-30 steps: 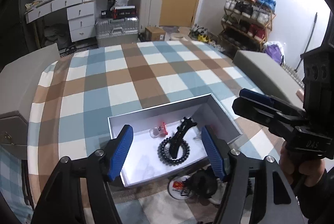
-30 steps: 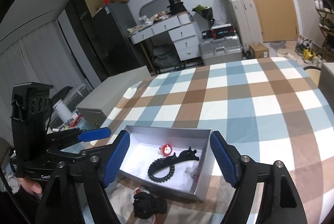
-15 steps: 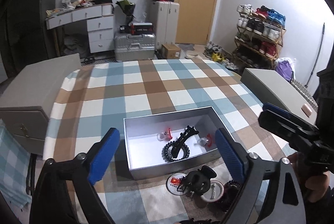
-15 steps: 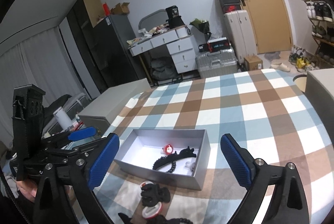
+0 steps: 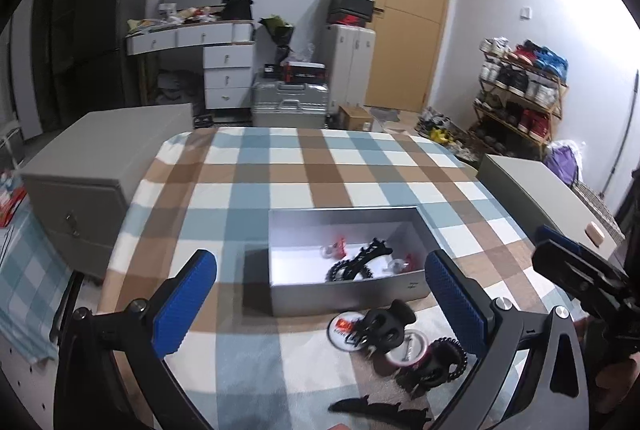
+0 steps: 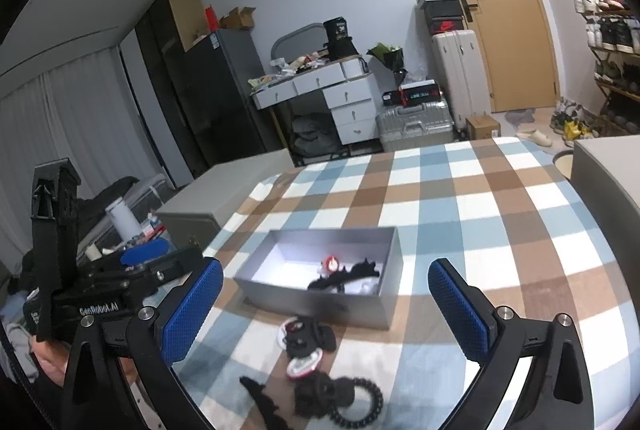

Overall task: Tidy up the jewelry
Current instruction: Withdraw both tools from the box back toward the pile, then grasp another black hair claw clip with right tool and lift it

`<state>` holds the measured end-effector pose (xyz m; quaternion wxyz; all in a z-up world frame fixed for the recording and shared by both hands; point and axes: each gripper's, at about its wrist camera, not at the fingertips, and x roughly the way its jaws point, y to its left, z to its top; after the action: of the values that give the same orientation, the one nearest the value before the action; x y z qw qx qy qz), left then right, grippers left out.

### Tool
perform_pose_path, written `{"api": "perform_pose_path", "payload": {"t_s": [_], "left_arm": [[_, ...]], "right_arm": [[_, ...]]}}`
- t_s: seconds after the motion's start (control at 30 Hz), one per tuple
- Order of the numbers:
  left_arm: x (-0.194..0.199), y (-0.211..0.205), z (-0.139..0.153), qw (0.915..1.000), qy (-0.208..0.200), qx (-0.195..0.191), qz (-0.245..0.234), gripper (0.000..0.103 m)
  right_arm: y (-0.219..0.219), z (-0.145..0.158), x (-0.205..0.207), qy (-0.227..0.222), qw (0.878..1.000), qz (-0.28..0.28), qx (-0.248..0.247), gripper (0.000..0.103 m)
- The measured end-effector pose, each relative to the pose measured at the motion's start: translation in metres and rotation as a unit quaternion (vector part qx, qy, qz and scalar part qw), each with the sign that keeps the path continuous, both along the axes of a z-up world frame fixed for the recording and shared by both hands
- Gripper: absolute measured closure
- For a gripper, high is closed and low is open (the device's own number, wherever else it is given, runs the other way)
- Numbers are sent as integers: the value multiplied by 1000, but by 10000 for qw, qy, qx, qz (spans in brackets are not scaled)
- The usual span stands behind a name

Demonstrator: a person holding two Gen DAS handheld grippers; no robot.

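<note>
Nearest to both cameras, a loose heap of jewelry is seen on the checked counter (image 5: 256,189): a black claw clip (image 5: 384,322), round badges (image 5: 344,330) and a coiled black hair tie (image 6: 356,406), all lying just in front of the grey box (image 5: 348,292). The left tool (image 5: 320,306) and the right tool (image 6: 324,310) have just been opened wide, and nothing is held between their jaws. One piece should be chosen from the heap's edge, gripped alone, and lifted over the box's near wall to where a beaded bracelet (image 5: 344,272) is already laid.
</note>
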<state>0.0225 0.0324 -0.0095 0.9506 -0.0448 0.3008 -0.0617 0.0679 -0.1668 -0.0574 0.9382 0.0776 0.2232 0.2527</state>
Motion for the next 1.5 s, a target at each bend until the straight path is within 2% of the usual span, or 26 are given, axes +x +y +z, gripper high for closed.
{"api": "perform_pose_path", "payload": {"t_s": [0.1,0.27,0.53,0.7,0.73,0.8,0.87,0.97,1.07,1.17,1.23,1.27,1.3,1.33,1.5], "left_arm": [[-12,5,-11,9994,-83,10,350,1],[-24,11,-33,9981,107,-64,610,1],[-33,20,-59,9963,440,-189,709,1],[-36,25,-65,9951,574,-268,756,1],[-37,25,-66,9951,583,-277,754,1],[-38,26,-69,9949,622,-279,737,1],[-39,27,-71,9948,656,-289,718,1],[-39,28,-74,9945,714,-310,696,1],[-41,26,-76,9948,747,-288,628,1],[-42,26,-76,9950,758,-240,610,1],[-42,26,-76,9949,766,-230,609,1],[-42,26,-76,9949,769,-234,609,1],[-43,26,-76,9948,766,-213,632,1],[-43,26,-76,9947,763,-184,661,1],[-43,26,-76,9949,773,-160,632,1]], "right_arm": [[1,-10,-4,104,9999,-5,-82,0],[8,-33,-7,405,9988,201,-197,0],[43,-58,7,723,9934,671,-594,0],[62,-65,22,725,9901,816,-878,2],[66,-67,27,808,9886,829,-962,3],[71,-72,34,940,9859,945,-1016,14],[76,-77,40,1068,9833,974,-1108,16],[80,-82,45,1180,9811,1003,-1160,24],[84,-84,47,1228,9793,1007,-1252,25],[88,-88,50,1293,9764,974,-1427,37],[88,-90,52,1348,9757,945,-1449,39],[88,-90,53,1353,9756,916,-1469,44],[89,-91,54,1362,9748,897,-1519,55],[89,-91,55,1378,9741,889,-1556,60],[88,-89,51,1262,9753,992,-1518,60]]}}
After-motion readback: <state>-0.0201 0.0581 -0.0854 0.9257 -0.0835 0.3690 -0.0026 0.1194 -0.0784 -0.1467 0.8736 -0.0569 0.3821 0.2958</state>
